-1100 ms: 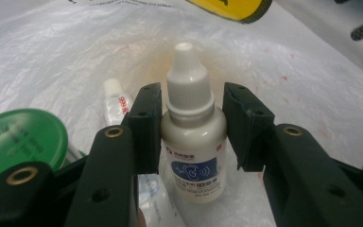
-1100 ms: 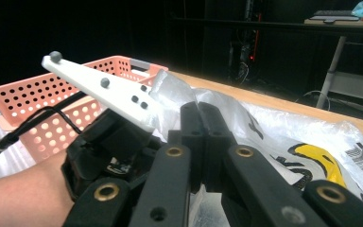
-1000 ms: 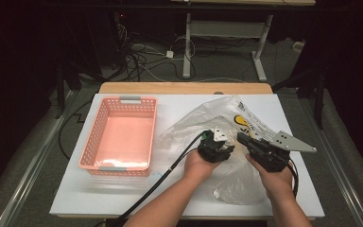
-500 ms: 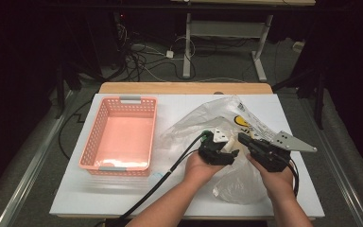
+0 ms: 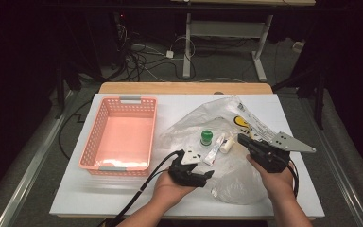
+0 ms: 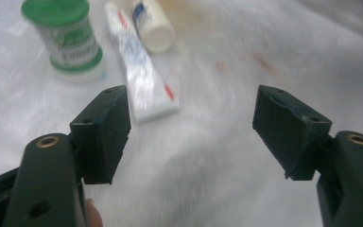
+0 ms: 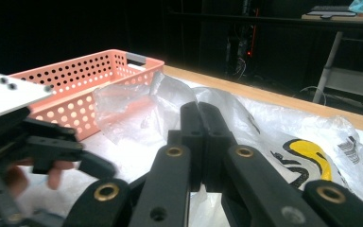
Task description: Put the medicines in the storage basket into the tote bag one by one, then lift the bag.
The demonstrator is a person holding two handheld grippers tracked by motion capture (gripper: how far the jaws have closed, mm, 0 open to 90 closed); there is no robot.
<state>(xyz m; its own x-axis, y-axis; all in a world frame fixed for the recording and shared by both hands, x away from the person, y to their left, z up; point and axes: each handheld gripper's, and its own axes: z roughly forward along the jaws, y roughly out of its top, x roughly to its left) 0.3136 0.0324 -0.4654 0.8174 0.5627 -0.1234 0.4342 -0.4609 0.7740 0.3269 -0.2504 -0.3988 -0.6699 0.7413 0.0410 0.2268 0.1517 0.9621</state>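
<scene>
Left gripper [image 5: 207,176] is hovering low at centre of the high view, jaws spread wide and holding nothing; in the left gripper view its black jaws are framing bare white plastic. Just beyond them, upper left of that view, a toothpaste tube [image 6: 142,78] is lying flat, a green-capped bottle [image 6: 67,35] is standing upright at its left, and a small white bottle [image 6: 152,21] is lying at its right.

Right gripper [image 5: 244,140] is sitting at lower right of the high view, jaws pressed together; whether any plastic is pinched between them cannot be told. Its tips are pointing toward the tube and bottles.

All three items are resting on a crumpled clear plastic bag [image 5: 246,187] with a yellow and black print, spread over the right half of the white table [image 5: 75,189]. A pink perforated basket [image 5: 118,135] is standing on the left half, apart from the bag.

Beyond the table's wooden far edge, the room is lying dark: tangled cables [image 5: 142,59] on the floor and a white desk frame [image 5: 227,33] at upper centre.
</scene>
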